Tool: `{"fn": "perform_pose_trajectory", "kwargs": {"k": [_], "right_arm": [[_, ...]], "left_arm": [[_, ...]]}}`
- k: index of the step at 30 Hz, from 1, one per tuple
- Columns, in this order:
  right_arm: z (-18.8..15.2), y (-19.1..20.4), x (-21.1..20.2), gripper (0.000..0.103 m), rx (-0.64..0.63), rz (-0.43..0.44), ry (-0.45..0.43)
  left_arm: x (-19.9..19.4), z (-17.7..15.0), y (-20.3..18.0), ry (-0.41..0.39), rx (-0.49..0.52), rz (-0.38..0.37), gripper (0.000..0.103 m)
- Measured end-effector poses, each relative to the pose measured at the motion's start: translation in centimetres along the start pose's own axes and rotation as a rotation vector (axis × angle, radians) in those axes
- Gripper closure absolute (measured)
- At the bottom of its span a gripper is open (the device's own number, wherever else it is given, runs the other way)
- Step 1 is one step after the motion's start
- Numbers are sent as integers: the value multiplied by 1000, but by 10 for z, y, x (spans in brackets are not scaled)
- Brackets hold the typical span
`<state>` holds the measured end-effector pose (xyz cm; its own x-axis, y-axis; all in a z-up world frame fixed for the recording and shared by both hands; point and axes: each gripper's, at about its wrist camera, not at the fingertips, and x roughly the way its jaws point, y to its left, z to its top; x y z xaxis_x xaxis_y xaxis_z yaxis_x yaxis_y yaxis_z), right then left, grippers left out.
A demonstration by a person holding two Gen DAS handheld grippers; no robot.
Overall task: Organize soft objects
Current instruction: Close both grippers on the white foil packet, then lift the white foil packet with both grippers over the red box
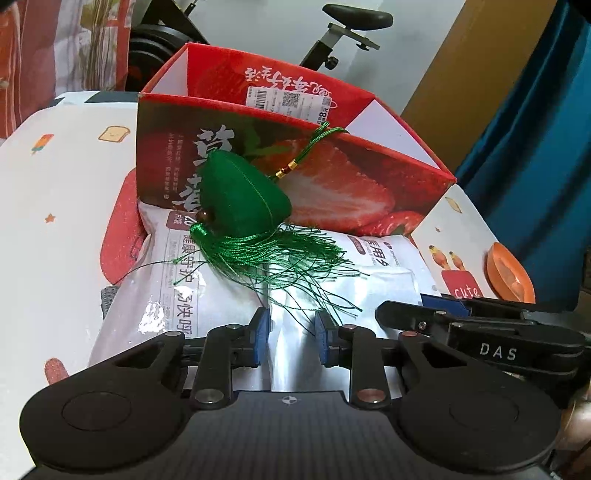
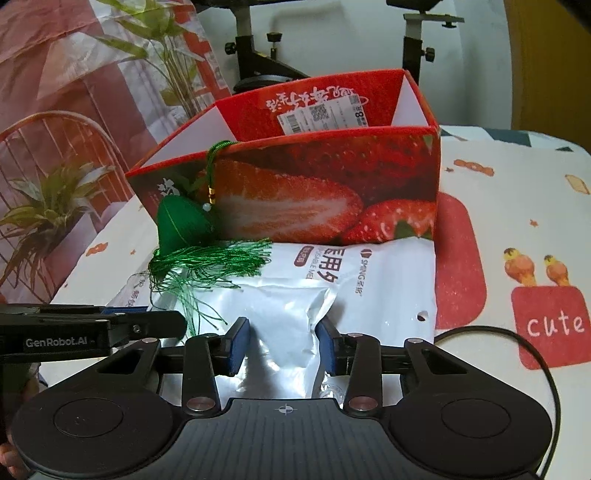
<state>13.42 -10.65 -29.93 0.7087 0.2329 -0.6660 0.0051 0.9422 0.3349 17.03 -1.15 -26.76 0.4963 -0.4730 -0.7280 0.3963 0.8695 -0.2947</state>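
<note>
A white and silver plastic pouch (image 1: 207,295) (image 2: 369,280) lies on the table in front of an open red strawberry box (image 1: 351,177) (image 2: 314,192). A green stuffed sachet (image 1: 240,199) (image 2: 181,225) leans against the box front. Its cord hooks over the rim and its tassel spreads across the pouch. My left gripper (image 1: 292,332) pinches a raised fold at the pouch's near edge. My right gripper (image 2: 282,345) pinches the crumpled near edge a little further right. Each view shows the other gripper's fingers (image 1: 424,317) (image 2: 147,325) close alongside.
The table wears a white cloth (image 1: 66,206) (image 2: 517,206) with cartoon prints. A black cable (image 2: 517,332) curls at the near right. An exercise bike (image 1: 343,26) stands behind the box. A blue curtain (image 1: 535,147) hangs on the right, and a potted plant (image 2: 55,206) stands on the left.
</note>
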Motion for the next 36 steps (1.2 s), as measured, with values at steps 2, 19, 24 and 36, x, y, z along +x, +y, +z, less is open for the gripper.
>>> {"fn": "perform_pose_trajectory", "kwargs": {"k": [2, 19, 24, 36], "right_arm": [[0, 0, 1, 67, -3, 1, -1], [-8, -9, 4, 58, 57, 8, 57], [-7, -6, -2, 65, 45, 9, 33], [12, 0, -18, 81, 15, -6, -39]], "left_arm": [[-1, -1, 2, 0, 3, 0, 74], [4, -4, 3, 31, 5, 10, 73], [3, -4, -5, 30, 36, 19, 78], [0, 7, -9, 22, 18, -4, 78]]}}
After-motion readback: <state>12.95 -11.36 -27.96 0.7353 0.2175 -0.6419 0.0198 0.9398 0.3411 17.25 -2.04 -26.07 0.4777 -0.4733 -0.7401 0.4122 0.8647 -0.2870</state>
